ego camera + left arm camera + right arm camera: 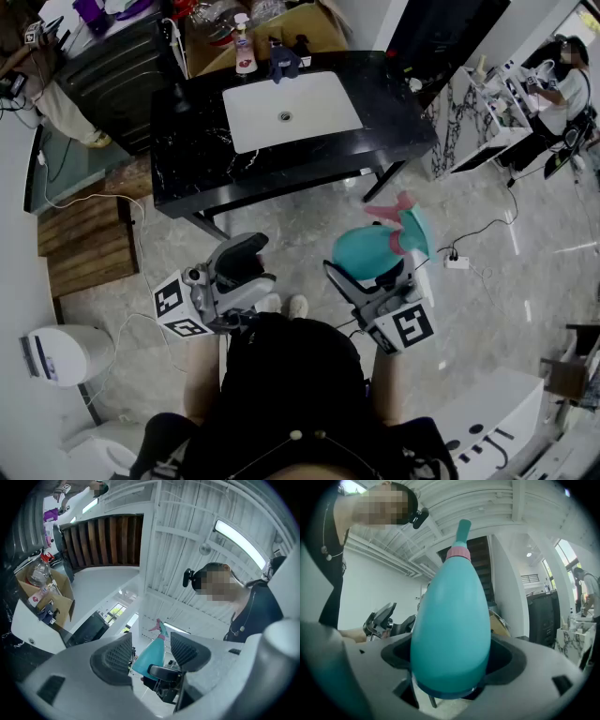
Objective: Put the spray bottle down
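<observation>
In the head view the right claw (pixel 378 274) pinches the teal bottle (pixel 367 249) in the air over the floor (pixel 487 309), short of the black counter (pixel 192 159), while the left claw (pixel 242 262) beside it is spread and empty. The left gripper view shows its jaws apart with nothing between them, the bottle beyond. In the right gripper view both jaws press the bottle's wide lower body, its neck pointing away.
</observation>
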`<action>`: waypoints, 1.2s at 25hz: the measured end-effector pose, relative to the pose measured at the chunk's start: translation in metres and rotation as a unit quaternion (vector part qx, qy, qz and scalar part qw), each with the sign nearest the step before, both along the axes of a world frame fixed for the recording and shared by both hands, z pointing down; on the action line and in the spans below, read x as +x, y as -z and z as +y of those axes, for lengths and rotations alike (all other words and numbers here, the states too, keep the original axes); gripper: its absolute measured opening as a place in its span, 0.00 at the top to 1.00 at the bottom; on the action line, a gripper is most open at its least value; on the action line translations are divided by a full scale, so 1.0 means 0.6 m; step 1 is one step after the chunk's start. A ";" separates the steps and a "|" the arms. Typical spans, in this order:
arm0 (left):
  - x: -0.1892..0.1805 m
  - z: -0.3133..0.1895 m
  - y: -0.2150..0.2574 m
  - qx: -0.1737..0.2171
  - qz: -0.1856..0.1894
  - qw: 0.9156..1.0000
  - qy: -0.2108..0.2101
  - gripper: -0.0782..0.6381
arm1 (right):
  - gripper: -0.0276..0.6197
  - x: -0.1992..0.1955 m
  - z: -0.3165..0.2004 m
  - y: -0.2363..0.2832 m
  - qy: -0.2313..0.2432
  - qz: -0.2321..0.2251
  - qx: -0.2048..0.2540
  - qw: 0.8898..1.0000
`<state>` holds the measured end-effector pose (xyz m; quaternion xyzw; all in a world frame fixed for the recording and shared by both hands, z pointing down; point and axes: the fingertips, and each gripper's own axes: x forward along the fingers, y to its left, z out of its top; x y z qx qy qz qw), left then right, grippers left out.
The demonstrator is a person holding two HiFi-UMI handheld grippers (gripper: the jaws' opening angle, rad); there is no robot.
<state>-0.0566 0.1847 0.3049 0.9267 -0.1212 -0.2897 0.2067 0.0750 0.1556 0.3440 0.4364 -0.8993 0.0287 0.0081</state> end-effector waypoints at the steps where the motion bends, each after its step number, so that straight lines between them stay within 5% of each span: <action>1: -0.001 0.001 0.000 -0.001 0.001 1.000 0.000 0.55 | 0.27 0.000 0.002 -0.001 0.000 0.000 -0.001 1.000; 30: 0.021 0.024 -0.022 -0.026 -0.005 0.999 0.020 0.55 | 0.27 0.046 0.022 -0.018 -0.018 -0.004 0.004 1.000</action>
